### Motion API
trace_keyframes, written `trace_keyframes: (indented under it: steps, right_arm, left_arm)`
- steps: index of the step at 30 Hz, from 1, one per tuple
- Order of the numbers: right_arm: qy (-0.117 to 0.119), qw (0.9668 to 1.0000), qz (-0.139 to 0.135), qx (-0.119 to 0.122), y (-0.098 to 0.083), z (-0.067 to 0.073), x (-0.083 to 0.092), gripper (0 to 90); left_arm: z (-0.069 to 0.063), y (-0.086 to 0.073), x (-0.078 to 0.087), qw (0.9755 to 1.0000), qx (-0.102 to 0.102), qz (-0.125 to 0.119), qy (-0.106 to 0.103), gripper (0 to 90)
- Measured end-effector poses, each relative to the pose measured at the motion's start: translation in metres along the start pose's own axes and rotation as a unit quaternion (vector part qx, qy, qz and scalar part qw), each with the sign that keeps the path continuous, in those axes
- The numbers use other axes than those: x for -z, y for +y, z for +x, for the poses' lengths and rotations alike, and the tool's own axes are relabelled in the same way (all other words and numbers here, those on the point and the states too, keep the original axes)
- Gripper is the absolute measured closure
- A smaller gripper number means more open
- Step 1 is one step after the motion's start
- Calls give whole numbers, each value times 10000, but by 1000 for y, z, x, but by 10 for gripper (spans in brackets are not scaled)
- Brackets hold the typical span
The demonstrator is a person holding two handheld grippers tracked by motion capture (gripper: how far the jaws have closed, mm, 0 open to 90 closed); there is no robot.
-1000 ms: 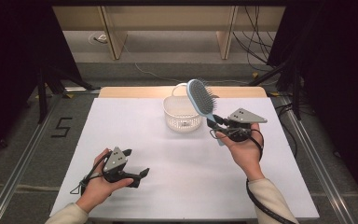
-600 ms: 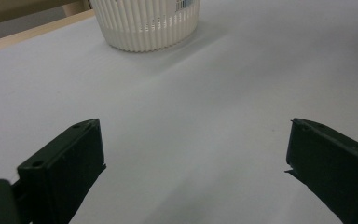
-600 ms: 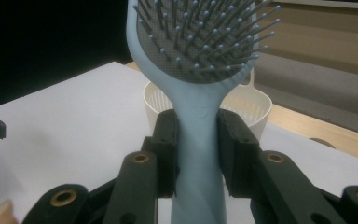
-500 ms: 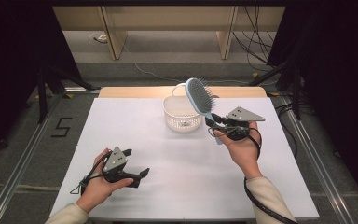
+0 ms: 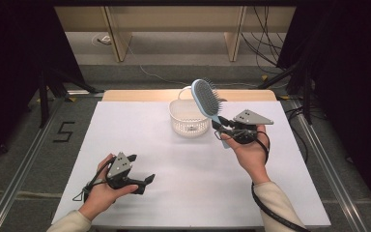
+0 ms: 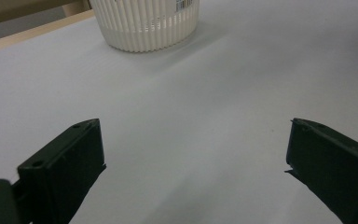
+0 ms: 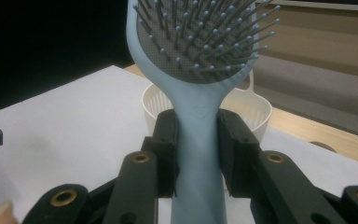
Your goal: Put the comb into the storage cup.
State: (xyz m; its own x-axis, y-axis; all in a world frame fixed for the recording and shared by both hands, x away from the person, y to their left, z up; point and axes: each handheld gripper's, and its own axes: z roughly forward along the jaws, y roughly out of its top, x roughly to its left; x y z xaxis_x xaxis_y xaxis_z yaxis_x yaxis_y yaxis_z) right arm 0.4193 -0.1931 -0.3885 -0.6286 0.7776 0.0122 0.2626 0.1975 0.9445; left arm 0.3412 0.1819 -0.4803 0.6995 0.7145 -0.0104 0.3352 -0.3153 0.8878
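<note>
- Right gripper (image 5: 223, 131) clamped the handle of a pale blue hairbrush (image 5: 206, 98), bristled head raised beside and above a white ribbed basket (image 5: 188, 121).
- Left gripper (image 5: 142, 181) rested near the table's (image 5: 174, 164) front edge, jaws wide apart, holding nothing.
- Barcode sticker (image 6: 186, 3) marked the basket; its print was too small to read.

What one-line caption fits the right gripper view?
Right gripper clamps a blue hairbrush by its handle, bristles up, before a white basket.
</note>
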Motion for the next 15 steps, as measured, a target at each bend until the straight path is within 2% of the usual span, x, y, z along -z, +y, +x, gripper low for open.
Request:
trace_keyframes:
  steps: [15]
  right_arm:
    - [-8,10000,-42,-19,4,0,-3,704]
  left_arm:
    - [0,0,0,10000,0,-2,-5,36]
